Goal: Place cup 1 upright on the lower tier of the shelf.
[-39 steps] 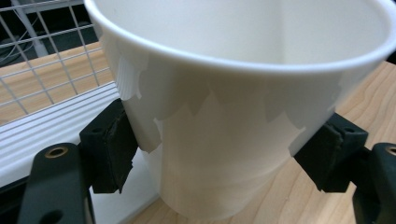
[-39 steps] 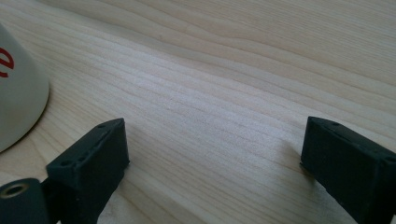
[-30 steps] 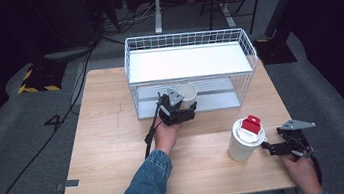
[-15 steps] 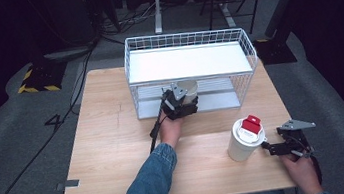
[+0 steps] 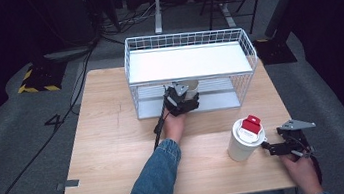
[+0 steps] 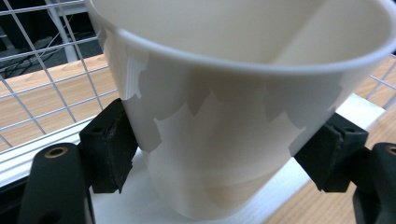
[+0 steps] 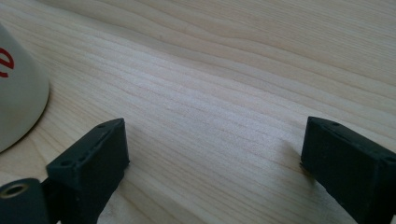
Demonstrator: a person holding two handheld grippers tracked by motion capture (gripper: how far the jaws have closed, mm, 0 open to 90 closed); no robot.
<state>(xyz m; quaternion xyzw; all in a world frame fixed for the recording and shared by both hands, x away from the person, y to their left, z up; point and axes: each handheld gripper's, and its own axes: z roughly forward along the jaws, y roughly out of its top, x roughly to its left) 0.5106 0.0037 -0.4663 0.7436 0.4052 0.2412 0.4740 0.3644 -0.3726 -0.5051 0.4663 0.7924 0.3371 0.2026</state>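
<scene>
**Cup gripped at the rack's lower shelf**

The white cup (image 6: 233, 107) sits clamped between the pads of the left gripper (image 5: 181, 99), at the front of the wire rack (image 5: 189, 49), just over its lower shelf. The right gripper (image 5: 287, 146) rests low over the table (image 5: 114, 135) with jaws wide apart and empty, beside a lidded cup (image 5: 244, 140).

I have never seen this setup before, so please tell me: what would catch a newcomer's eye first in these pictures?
First, the white paper cup, clamped between the jaws of the left gripper at the lower shelf of the white wire rack in the middle of the wooden table. Next, a second white cup with a red piece on top stands near the front right, beside the open right gripper.
</scene>
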